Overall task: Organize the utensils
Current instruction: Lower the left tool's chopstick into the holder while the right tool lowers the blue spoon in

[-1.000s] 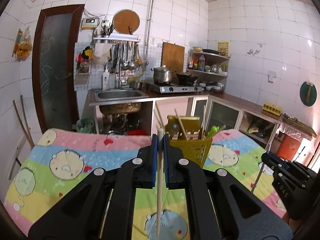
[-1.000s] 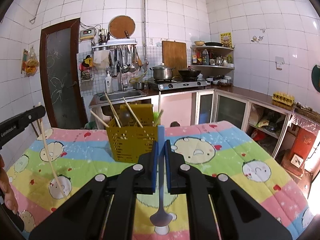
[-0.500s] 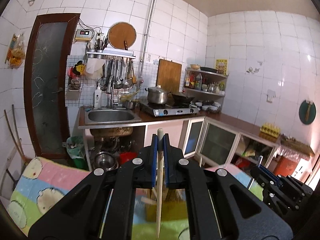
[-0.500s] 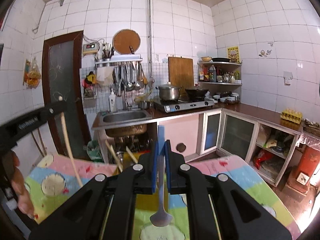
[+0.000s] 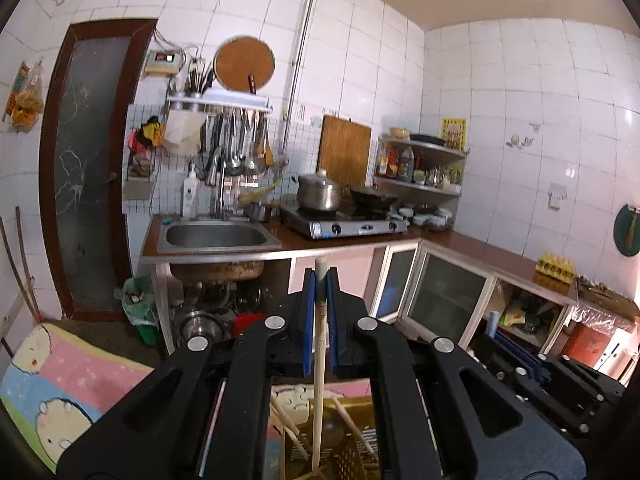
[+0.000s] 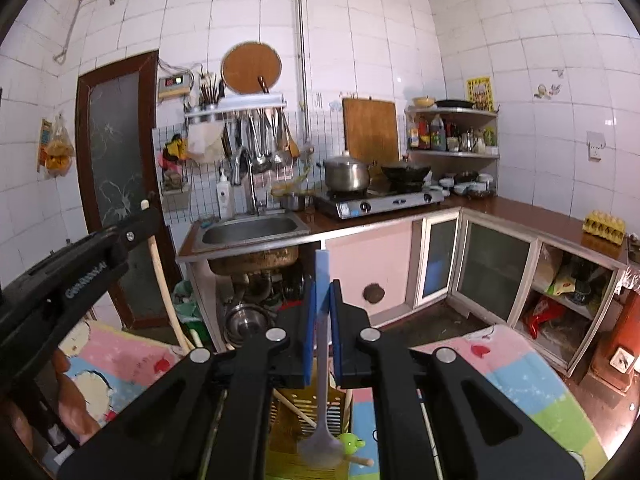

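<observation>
Both tools are hovering over the yellow basket (image 6: 308, 412), left tool (image 5: 321, 292) clamping a chopstick (image 5: 319, 380), right tool (image 6: 322, 304) clamping a blue spoon (image 6: 321, 436), each risking snagging the chopsticks already leaning inside.

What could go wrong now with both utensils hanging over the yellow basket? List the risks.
1. The pale wooden chopstick in the left hand-held gripper is clamped near its top end, so it may swing and miss the yellow slotted plastic basket.
2. The translucent blue-handled spoon in the right hand-held gripper could catch on chopsticks already leaning inside.
</observation>
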A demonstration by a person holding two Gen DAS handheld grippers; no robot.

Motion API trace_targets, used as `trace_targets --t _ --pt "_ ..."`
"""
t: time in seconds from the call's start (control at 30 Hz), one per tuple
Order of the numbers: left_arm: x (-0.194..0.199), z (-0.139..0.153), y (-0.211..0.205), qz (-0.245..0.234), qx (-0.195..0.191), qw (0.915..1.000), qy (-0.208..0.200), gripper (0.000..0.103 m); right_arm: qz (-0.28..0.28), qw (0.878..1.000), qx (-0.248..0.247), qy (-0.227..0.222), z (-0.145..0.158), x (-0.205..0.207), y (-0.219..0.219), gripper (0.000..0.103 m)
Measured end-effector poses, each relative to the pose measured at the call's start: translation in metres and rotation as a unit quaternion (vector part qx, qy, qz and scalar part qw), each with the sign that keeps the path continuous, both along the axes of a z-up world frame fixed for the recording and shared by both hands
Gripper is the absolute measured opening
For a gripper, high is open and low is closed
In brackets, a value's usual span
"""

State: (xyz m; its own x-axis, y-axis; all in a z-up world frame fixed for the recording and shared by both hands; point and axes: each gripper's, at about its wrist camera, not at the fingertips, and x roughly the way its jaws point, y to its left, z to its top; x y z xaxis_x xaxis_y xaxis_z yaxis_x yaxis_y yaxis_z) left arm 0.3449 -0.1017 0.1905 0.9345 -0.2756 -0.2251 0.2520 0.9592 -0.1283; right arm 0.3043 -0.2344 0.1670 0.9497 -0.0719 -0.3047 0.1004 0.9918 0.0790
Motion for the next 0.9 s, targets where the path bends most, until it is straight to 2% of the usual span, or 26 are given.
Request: trace_targets --t 0.1,0.23,0.37,0.5,0.6,0.9 --pt "0.007 -0.023 -0.001 0.001 0.011 0.9999 0.013 0.004 0.006 1.000 0.014 0.016 -0.022 0.012 -0.004 0.007" --pt "0.014 -0.044 0.003 0.003 0.015 0.9993 0.034 0.005 0.016 0.999 0.034 0.024 -0.035 0.016 -0.006 0.007" --pt "0.017 -0.046 0.008 0.004 0.013 0.9993 0.034 0.005 0.026 0.999 0.038 -0.004 -0.016 0.004 -0.003 0.007" --pt "0.014 -0.042 0.008 0.002 0.013 0.9995 0.028 0.005 0.022 0.999 0.012 -0.032 0.009 -0.002 0.004 0.007" --pt "0.011 -0.043 0.008 0.005 0.022 0.9995 0.020 0.005 0.016 0.999 -0.005 -0.037 0.013 0.001 0.008 0.007" --pt "0.010 -0.061 0.010 0.018 0.041 0.9988 0.021 0.007 0.019 0.999 0.017 0.034 -0.050 0.027 0.000 0.007"
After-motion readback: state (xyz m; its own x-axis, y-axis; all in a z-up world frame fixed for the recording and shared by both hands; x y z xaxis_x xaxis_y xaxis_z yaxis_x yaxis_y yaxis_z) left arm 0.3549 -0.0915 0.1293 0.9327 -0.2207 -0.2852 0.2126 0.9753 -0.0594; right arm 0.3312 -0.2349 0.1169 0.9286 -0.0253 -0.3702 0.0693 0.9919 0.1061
